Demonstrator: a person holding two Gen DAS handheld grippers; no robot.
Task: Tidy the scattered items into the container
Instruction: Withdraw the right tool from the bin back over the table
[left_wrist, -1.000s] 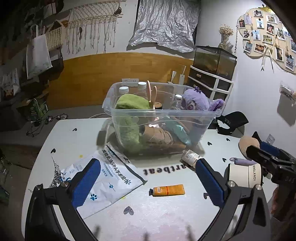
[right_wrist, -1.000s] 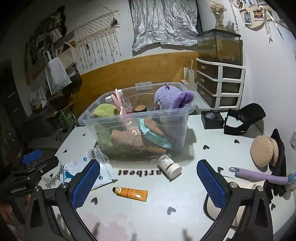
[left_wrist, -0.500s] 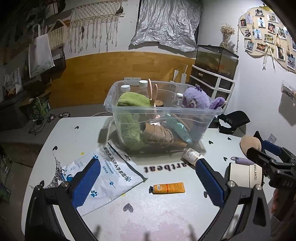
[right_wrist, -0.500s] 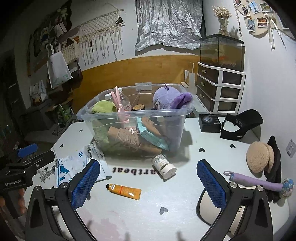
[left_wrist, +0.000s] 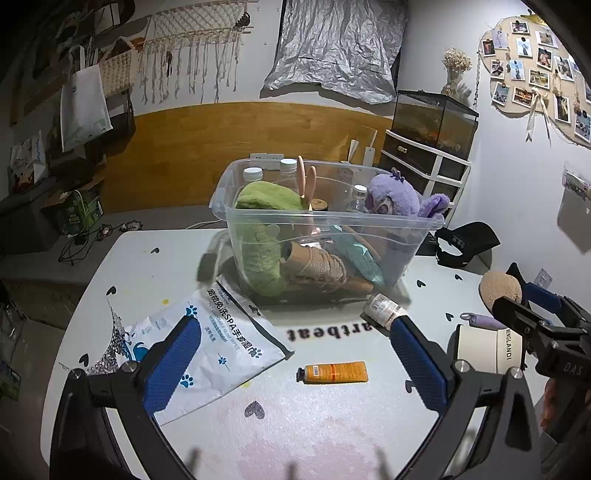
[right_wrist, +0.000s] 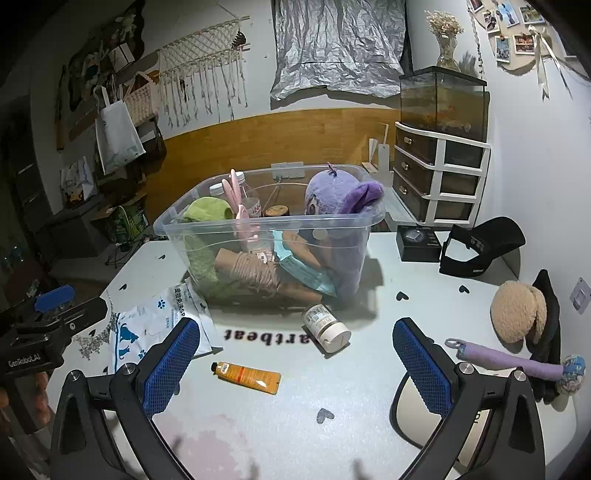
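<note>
A clear plastic bin (left_wrist: 332, 221) (right_wrist: 266, 225) stands mid-table, holding a purple plush, a green cloth, bottles and a twine roll. In front of it lie an orange tube (left_wrist: 332, 372) (right_wrist: 246, 376), a small tipped bottle (left_wrist: 382, 314) (right_wrist: 327, 325) and a white wipes pack (left_wrist: 218, 343) (right_wrist: 159, 321). My left gripper (left_wrist: 293, 362) is open and empty above the tube. My right gripper (right_wrist: 295, 362) is open and empty, just right of the tube.
At the right lie a tan plush pad (right_wrist: 519, 315), a purple stick toy (right_wrist: 513, 363), a white mug (left_wrist: 487, 349), a black cap (right_wrist: 480, 247) and a small black box (right_wrist: 419, 243). A drawer unit (right_wrist: 439, 181) with a fish tank stands behind.
Both grippers have shifted slightly, with the table contents sliding a little in view. Both stay open; nothing was picked up.
</note>
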